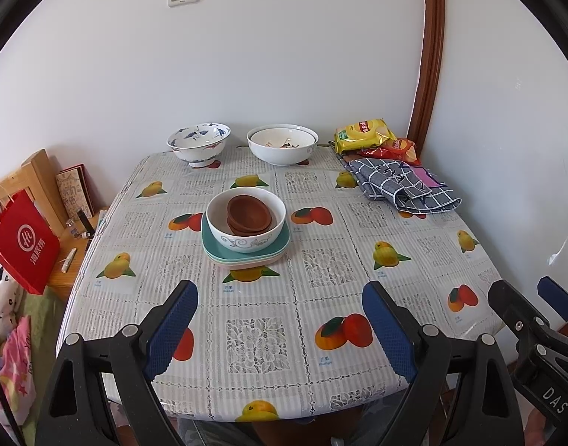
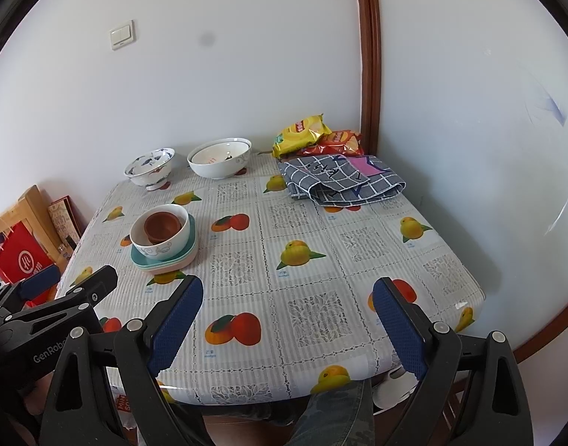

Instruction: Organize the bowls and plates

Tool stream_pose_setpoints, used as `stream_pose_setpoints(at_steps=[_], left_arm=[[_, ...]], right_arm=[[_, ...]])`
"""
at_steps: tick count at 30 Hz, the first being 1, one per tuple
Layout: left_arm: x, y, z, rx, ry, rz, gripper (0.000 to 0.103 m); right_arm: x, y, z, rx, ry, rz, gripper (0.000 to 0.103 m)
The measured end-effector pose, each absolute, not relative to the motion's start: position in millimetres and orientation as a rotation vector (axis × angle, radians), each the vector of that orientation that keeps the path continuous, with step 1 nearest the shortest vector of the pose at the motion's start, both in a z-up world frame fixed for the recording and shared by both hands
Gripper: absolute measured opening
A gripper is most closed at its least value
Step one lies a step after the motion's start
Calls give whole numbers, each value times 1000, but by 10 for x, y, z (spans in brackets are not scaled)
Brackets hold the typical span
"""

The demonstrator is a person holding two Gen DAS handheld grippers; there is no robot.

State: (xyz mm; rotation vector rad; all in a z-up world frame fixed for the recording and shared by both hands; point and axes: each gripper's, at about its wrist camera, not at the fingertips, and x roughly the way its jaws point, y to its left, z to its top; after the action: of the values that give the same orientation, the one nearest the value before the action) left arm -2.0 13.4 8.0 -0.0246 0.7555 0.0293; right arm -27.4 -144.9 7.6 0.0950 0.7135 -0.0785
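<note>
A stack stands mid-table: square plates (image 1: 280, 243) (image 2: 191, 247), teal on top, carry a white bowl (image 1: 246, 239) (image 2: 161, 247) with small brown bowls (image 1: 248, 213) (image 2: 161, 225) nested inside. Against the far wall sit a blue-patterned footed bowl (image 1: 199, 144) (image 2: 150, 169) and a large white bowl (image 1: 282, 145) (image 2: 220, 160) with another nested in it. My left gripper (image 1: 280, 312) (image 2: 71, 282) hangs open over the table's near edge, well short of the stack. My right gripper (image 2: 287, 310) (image 1: 525, 297) is open too, to the right of the left one, nothing between its fingers.
Chip bags (image 1: 373, 139) (image 2: 313, 133) and a folded grey checked cloth (image 1: 403, 184) (image 2: 339, 178) lie at the far right corner. The fruit-print tablecloth (image 1: 321, 267) covers the table. Left of it are a red paper bag (image 1: 23, 245) and a wooden shelf (image 1: 34, 174). A person's legs (image 2: 328, 416) show below the near edge.
</note>
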Motion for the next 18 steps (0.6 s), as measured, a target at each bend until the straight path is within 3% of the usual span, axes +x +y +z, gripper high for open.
stream_pose_setpoints(at_steps=[18], left_arm=[[-18, 143, 77, -25, 756, 28, 90]], right_arm=[[-277, -1454, 89, 94, 713, -78, 92]])
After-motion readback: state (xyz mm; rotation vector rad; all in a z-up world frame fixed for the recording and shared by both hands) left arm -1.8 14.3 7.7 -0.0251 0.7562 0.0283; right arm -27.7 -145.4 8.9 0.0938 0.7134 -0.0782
